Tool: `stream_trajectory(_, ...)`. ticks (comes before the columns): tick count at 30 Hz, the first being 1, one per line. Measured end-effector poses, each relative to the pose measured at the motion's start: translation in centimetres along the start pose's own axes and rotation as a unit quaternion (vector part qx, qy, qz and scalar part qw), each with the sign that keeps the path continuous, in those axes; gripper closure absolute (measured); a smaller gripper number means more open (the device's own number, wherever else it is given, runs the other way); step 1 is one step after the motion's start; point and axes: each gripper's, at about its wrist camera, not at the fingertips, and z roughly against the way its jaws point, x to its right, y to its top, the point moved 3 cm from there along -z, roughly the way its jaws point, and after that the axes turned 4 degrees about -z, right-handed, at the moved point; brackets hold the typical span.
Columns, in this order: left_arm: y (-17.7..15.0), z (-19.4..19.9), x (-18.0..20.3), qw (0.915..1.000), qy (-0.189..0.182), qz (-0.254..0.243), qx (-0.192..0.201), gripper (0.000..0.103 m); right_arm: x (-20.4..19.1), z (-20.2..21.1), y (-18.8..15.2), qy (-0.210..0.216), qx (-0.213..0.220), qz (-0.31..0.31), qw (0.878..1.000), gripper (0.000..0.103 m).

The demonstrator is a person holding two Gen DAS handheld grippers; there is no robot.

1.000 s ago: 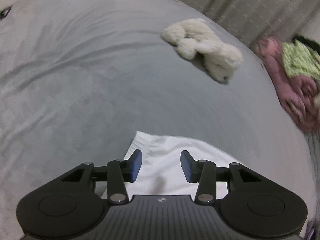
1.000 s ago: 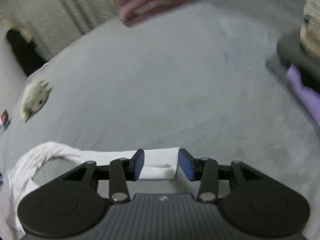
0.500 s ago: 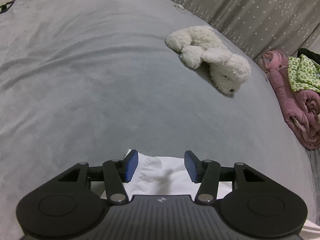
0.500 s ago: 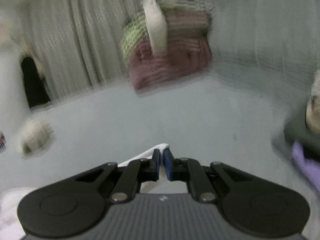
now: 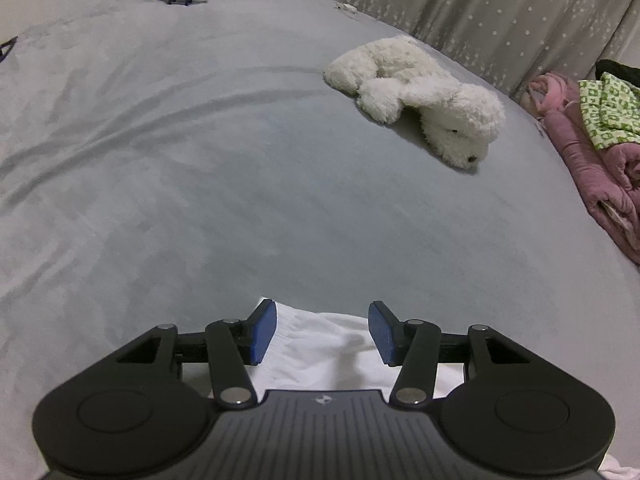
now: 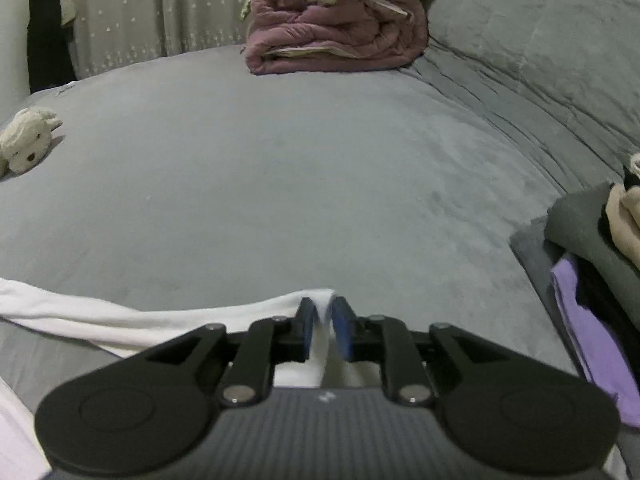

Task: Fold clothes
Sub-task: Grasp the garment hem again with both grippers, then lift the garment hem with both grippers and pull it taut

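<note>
The white garment point(image 6: 120, 320) lies on the grey bed point(image 6: 280, 160) at the near edge of both views, and the change is at its right-hand end: a second ago the right gripper point(image 6: 323, 320) straddled that end with its jaws apart, and now they have clamped a corner of the cloth, which stands up pinched between the blue pads point(image 6: 343, 328); the jaws are easing open a touch but the fabric is still held between them. From that pinch the cloth runs off to the left as a drawn band, which suggests the corner has been lifted a little clear of the bed, though the view is too low to be sure. The left gripper point(image 5: 322, 330) has crept forward over the garment's other edge point(image 5: 312, 344) and hangs with its jaws released, wide apart, the white fabric below and between them but not gripped. So one corner is secured and the other is lined up: the fold probably waits on the left jaws closing. Further out lie a white plush dog point(image 5: 420, 96), a rolled mauve quilt point(image 6: 336, 28) and a stack of folded clothes point(image 6: 592, 248).
</note>
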Motion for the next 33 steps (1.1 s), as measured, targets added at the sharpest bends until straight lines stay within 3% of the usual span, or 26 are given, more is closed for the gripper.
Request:
stream_trajectory(3,0.1,-0.1,-0.1,1.0,-0.001,0.001,0.003,0.053,0.6,-0.3,0.5,0.024,0.002,-0.037,0.999,0.081)
stream_trajectory(5,-0.1,-0.4,0.2,0.9999,0.0,-0.011,0.001,0.054,0.9,-1.0,1.1,0.043,-0.008,-0.055,0.998,0.066)
stream_trajectory(8,-0.4,-0.7,0.8,0.9996,0.003,-0.029,-0.001,0.057,0.6,-3.2,1.5,0.048,-0.045,-0.065,0.996,0.065)
stream_trajectory(9,-0.5,-0.9,1.0,0.9993,0.006,-0.037,-0.001,0.061,0.6,-4.0,1.1,0.04,-0.061,-0.066,0.995,0.065)
stream_trajectory(11,-0.8,-1.3,1.4,0.9985,0.012,-0.052,-0.006,0.088,0.1,-5.4,0.0,0.019,-0.089,-0.051,0.995,0.071)
stream_trajectory(12,-1.0,-1.5,1.5,0.9981,0.016,-0.059,-0.012,0.095,-0.2,-5.1,0.1,0.018,-0.075,-0.042,0.996,0.076)
stream_trajectory(13,-1.1,-1.7,1.6,0.9976,0.021,-0.064,-0.016,0.103,-0.6,-4.7,0.3,0.019,-0.059,-0.034,0.998,0.095)
stream_trajectory(16,-1.0,-0.8,1.8,0.9973,0.017,-0.07,0.01,0.103,-1.6,-3.4,0.9,0.02,-0.008,-0.009,1.0,0.095)
stream_trajectory(21,-0.1,1.3,1.5,0.9972,-0.019,-0.045,0.056,0.103,-1.7,1.1,2.3,0.028,0.131,-0.006,0.991,0.095)
stream_trajectory(29,0.5,1.6,0.2,0.9969,-0.026,-0.003,0.075,0.103,-0.9,3.2,2.2,0.04,0.199,0.012,0.979,0.095)
stream_trajectory(30,0.5,1.6,0.2,0.997,-0.021,-0.006,0.074,0.103,-0.9,3.4,2.2,0.037,0.2,0.019,0.979,0.095)
stream_trajectory(33,0.7,1.1,0.1,0.9972,-0.018,0.0,0.073,0.103,-1.5,1.7,1.4,0.006,0.145,0.067,0.987,0.095)
